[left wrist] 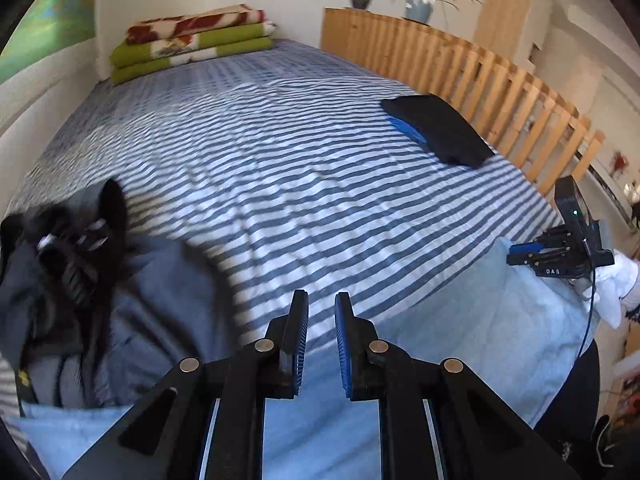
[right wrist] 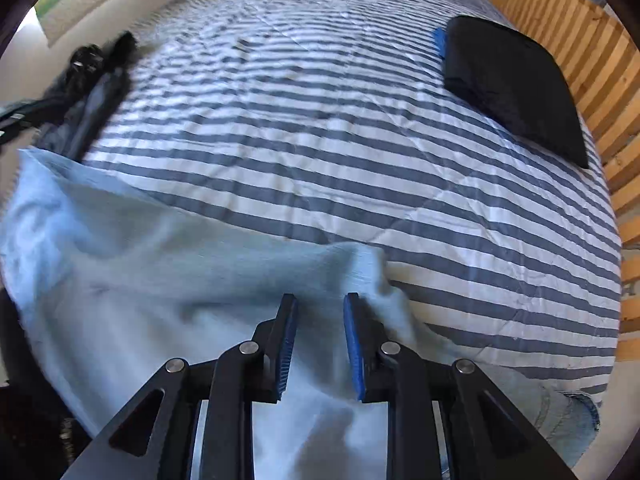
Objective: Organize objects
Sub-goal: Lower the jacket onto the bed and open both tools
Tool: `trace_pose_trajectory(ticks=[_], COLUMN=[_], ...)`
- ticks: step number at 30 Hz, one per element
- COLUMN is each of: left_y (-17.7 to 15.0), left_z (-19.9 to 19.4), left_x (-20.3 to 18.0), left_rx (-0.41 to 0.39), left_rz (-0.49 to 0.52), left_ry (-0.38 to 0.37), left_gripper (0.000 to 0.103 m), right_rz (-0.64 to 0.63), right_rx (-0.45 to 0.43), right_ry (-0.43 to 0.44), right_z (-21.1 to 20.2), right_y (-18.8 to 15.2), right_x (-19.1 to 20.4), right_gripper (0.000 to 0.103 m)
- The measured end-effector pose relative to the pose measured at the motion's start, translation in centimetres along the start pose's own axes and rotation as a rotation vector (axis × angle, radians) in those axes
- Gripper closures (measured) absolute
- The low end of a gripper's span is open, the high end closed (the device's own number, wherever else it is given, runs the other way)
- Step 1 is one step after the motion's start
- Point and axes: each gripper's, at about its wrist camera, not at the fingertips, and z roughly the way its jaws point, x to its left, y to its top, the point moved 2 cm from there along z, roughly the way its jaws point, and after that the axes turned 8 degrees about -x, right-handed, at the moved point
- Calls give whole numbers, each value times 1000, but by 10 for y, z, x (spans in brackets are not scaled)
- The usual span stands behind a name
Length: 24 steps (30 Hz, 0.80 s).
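Note:
A light blue cloth lies spread over the near edge of the striped bed. My left gripper hovers above the cloth's far edge, open a little, with only the bedcover showing in the gap. My right gripper points down over the cloth near its right corner, jaws slightly apart and pressing nothing. In the left wrist view the right gripper appears at the right. A crumpled dark grey and black pile of clothes sits at the left.
A folded black garment on a blue one rests near the wooden slat rail. Folded green and red blankets lie at the bed's far end. Two pots stand on the rail. Denim shows at lower right.

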Motion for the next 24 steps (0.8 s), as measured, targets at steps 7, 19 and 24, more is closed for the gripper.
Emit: trace_pose_trajectory(ticks=[7,19,24], left_y=[-106,-235,-291], left_z=[-23,-193,-236], left_x=[129,277,310], left_rx=[137,-34,-45], left_rz=[-227,-649,-780], left_ry=[257,550,546], left_gripper=[89,71,70], right_rz=[75,-406,-379], right_rx=[-141,-1,-79], right_ry=[72,190,270], right_z=[-36,-40,-65], right_y=[3,-82,-70], right_x=[21,190,219], right_gripper=[85,85,85])
